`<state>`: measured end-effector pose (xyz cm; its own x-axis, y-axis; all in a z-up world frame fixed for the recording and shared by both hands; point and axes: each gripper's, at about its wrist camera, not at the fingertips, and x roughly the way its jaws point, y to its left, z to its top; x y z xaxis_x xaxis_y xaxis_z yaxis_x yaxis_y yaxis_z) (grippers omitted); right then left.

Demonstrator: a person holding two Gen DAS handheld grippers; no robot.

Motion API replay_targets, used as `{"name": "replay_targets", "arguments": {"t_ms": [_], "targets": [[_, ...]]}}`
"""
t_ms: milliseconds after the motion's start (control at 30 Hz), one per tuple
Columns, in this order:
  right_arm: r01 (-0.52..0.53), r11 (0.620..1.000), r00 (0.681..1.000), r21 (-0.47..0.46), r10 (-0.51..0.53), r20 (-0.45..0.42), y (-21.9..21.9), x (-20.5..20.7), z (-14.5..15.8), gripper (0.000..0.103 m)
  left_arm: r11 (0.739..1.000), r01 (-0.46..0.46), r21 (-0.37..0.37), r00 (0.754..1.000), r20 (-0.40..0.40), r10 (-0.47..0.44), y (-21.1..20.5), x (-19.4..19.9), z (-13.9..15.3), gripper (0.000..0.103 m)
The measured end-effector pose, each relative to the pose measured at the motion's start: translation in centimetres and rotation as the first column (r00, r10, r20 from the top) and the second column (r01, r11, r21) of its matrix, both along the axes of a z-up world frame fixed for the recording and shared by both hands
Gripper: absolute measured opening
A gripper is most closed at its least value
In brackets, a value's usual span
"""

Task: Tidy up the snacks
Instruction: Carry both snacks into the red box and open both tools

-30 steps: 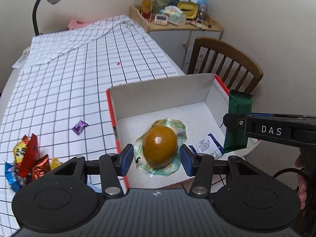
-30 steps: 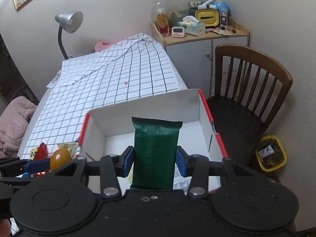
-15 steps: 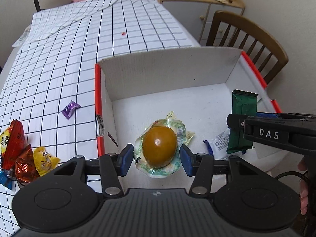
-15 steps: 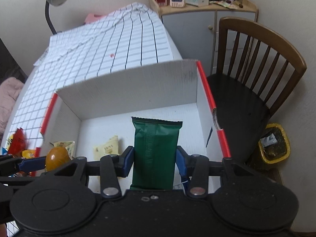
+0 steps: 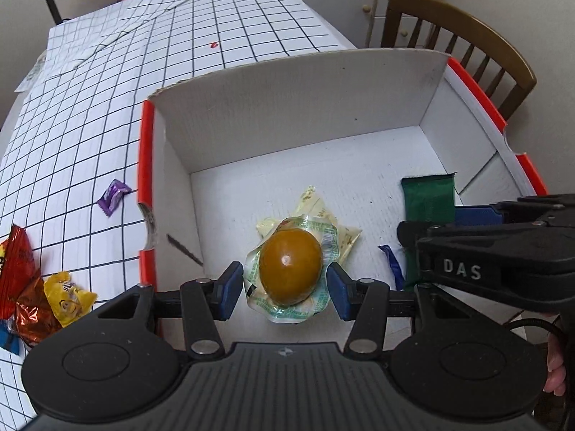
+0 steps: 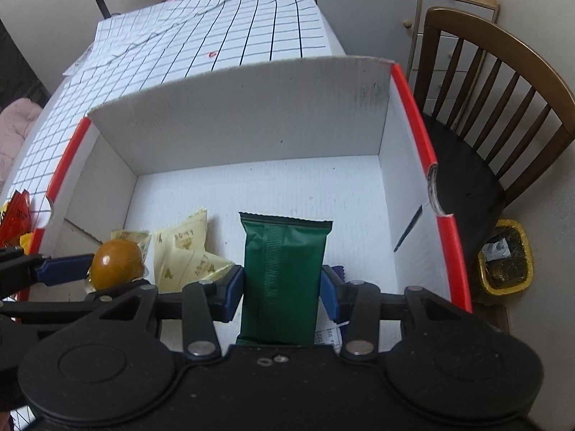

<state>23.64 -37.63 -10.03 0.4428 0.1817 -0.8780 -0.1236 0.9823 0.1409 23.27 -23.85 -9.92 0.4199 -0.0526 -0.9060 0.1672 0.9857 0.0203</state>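
My left gripper [image 5: 284, 289] is shut on a brown egg snack [image 5: 290, 267] in clear wrap, held inside the white box with red edges [image 5: 145, 165]. My right gripper [image 6: 282, 289] is shut on a dark green snack bar [image 6: 282, 273], held over the box [image 6: 413, 107] floor. The green bar [image 5: 427, 201] and right gripper also show at the right of the left wrist view. Pale yellow packets [image 6: 187, 251] lie on the box floor, under and beside the egg [image 6: 116, 264]. A blue and white packet [image 5: 391, 265] lies under the right gripper.
Loose snacks lie on the checked tablecloth [image 5: 90, 107] left of the box: a purple candy [image 5: 113, 197], a red bag [image 5: 16, 265] and a yellow packet [image 5: 68, 296]. A wooden chair [image 6: 503, 107] stands right of the box, with a yellow bin [image 6: 506, 258] on the floor.
Both grippers have moved forward and down into the box with their snacks still held. The box now fills both views.
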Motion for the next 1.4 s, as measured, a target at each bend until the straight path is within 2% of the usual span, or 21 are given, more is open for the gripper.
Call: {"name": "replay_targets", "arguments": {"t_ms": [100, 300, 533, 733, 867, 1033, 1267, 1400], "targets": [[-0.011, 1.000, 1.000, -0.014, 0.011, 0.001, 0.2, 0.0, 0.0, 0.039, 1.000, 0.007, 0.011, 1.000, -0.002, -0.007, -0.4, 0.1, -0.2, 0.050], [-0.014, 1.000, 1.000, -0.018, 0.014, 0.001, 0.2, 0.0, 0.0, 0.041, 1.000, 0.008, 0.012, 0.999, -0.033, -0.008, -0.5, 0.4, -0.9, 0.051], [-0.008, 1.000, 1.000, -0.001, 0.008, 0.005, -0.5, -0.7, 0.1, 0.044, 1.000, 0.000, -0.022, 0.999, -0.041, -0.001, -0.1, 0.3, -0.9, 0.052], [0.007, 1.000, 0.999, 0.031, -0.008, 0.031, -1.5, -1.5, 1.1, 0.049, 0.998, -0.005, -0.059, 1.000, -0.016, 0.004, 0.1, -0.3, 0.0, 0.057], [0.003, 0.998, 0.999, 0.056, -0.006, 0.049, -2.0, -2.3, 2.0, 0.050, 0.997, -0.008, -0.080, 1.000, 0.007, 0.008, 0.4, -1.1, 0.9, 0.058], [-0.012, 0.996, 0.996, 0.085, 0.005, 0.091, -2.3, -3.5, 3.6, 0.060, 0.994, -0.018, -0.104, 0.998, 0.052, 0.023, 1.1, -2.0, 2.6, 0.058], [-0.044, 0.991, 0.988, 0.125, 0.025, 0.152, -2.2, -5.3, 6.0, 0.064, 0.992, -0.023, -0.124, 0.993, 0.116, 0.037, 2.2, -3.7, 5.1, 0.058], [-0.057, 0.987, 0.983, 0.151, 0.028, 0.184, -1.8, -6.4, 7.3, 0.074, 0.990, -0.026, -0.141, 0.988, 0.147, 0.047, 2.7, -4.8, 6.3, 0.058]]}}
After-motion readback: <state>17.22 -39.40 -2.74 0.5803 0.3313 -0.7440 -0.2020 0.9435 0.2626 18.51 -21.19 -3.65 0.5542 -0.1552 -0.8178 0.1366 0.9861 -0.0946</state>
